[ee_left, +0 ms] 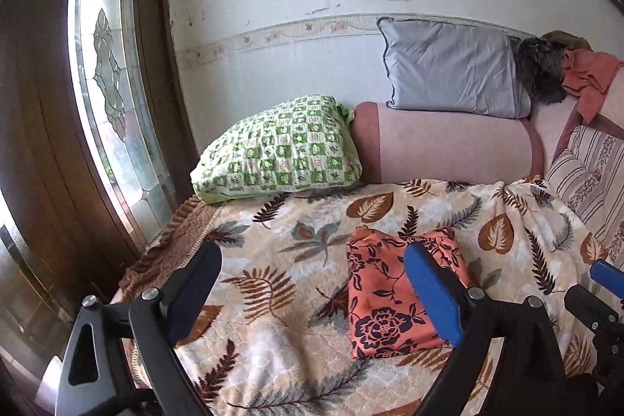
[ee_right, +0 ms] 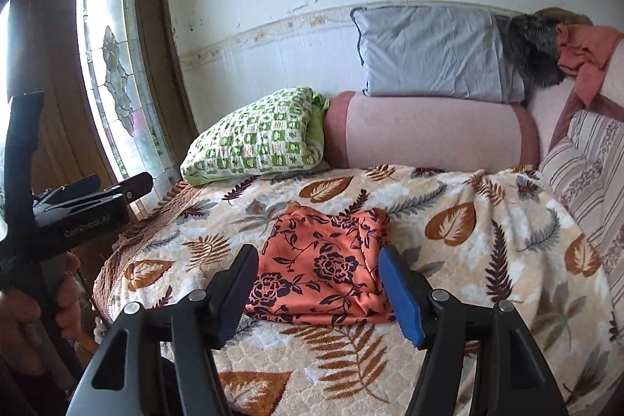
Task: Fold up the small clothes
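Jaws on both my left gripper (ee_left: 312,283) and right gripper (ee_right: 318,283) stand wide, holding nothing. The orange floral garment (ee_right: 323,268) lies as a compact folded packet at lower centre of the right view, on the leaf-print blanket (ee_right: 468,221). I judge this fold finished; next I need another piece.

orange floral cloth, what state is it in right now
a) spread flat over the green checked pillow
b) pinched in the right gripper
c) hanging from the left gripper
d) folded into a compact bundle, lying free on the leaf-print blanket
d: the orange floral cloth lies folded on the leaf-print blanket, with the right gripper and left gripper both open and holding nothing.
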Motion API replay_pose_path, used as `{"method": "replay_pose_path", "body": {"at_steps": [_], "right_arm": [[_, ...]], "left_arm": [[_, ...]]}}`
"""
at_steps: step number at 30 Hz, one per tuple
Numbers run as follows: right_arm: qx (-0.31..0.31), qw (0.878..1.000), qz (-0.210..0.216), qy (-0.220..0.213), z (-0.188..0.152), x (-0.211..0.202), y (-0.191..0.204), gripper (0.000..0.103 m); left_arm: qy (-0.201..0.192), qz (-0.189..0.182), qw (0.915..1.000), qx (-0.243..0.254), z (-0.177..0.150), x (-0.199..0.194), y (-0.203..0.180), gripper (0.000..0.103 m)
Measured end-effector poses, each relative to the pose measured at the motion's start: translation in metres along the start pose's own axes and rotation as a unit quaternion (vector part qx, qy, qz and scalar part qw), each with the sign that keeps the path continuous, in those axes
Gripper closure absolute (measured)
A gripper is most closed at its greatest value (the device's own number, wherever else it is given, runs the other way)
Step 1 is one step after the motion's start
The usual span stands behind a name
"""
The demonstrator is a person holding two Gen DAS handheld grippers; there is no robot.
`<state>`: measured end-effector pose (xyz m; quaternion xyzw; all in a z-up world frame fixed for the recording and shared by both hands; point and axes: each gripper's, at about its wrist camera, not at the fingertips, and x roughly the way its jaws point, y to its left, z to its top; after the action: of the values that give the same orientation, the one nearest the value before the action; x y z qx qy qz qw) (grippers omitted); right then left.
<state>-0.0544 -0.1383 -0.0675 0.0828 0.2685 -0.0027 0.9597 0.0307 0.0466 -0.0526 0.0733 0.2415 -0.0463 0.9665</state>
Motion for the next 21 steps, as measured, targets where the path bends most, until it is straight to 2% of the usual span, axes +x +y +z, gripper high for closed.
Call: {"method": "replay_pose_path", "body": {"at_steps": [3, 21], "right_arm": [[0.006, 1.000, 0.003, -0.002, 0.001, -0.002, 0.003, 0.035], [-0.005, 1.000, 0.008, 0.017, -0.003, 0.013, 0.020, 0.035]], "left_arm": [[-0.007, 0.009, 0.9999, 0.004, 0.002, -0.008, 0.002, 0.007], [-0.012, -0.019, 0.9997, 0.007, 0.005, -0.024, 0.012, 0.007]]}}
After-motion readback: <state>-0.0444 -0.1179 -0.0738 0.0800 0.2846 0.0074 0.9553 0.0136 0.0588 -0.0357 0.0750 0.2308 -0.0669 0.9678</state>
